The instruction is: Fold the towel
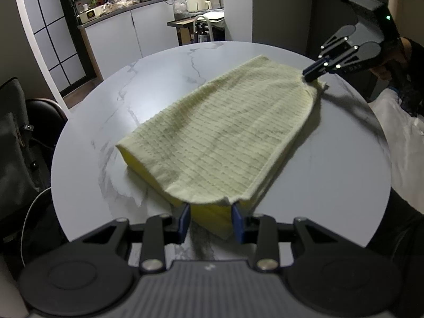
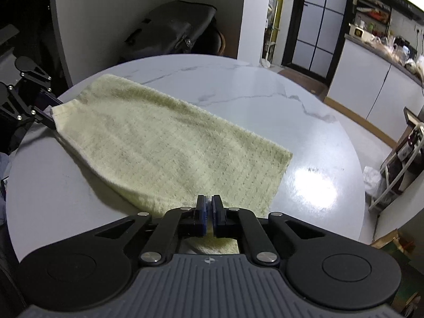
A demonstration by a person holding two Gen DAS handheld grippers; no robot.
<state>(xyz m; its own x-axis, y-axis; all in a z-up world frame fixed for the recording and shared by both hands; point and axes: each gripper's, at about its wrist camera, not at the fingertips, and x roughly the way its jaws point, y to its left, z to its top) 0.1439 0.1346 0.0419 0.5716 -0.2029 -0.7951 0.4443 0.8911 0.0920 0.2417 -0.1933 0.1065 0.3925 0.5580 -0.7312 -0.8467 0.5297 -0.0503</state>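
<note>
A pale yellow waffle-weave towel (image 1: 220, 132) lies folded double on a round white marble table (image 1: 331, 164). It also shows in the right wrist view (image 2: 164, 148). My left gripper (image 1: 211, 220) is open, with its fingers on either side of the towel's near corner. In the right wrist view it (image 2: 49, 114) sits at the towel's far left corner. My right gripper (image 2: 209, 212) is shut on the towel's near edge. In the left wrist view it (image 1: 311, 75) pinches the far right corner, which is bunched and slightly lifted.
A dark bag on a chair (image 2: 175, 29) stands beyond the table. A white kitchen counter (image 1: 127, 31) with clutter is at the back. A white cloth or bag (image 1: 402, 148) lies off the table's right edge. A metal rack (image 2: 402, 159) stands at right.
</note>
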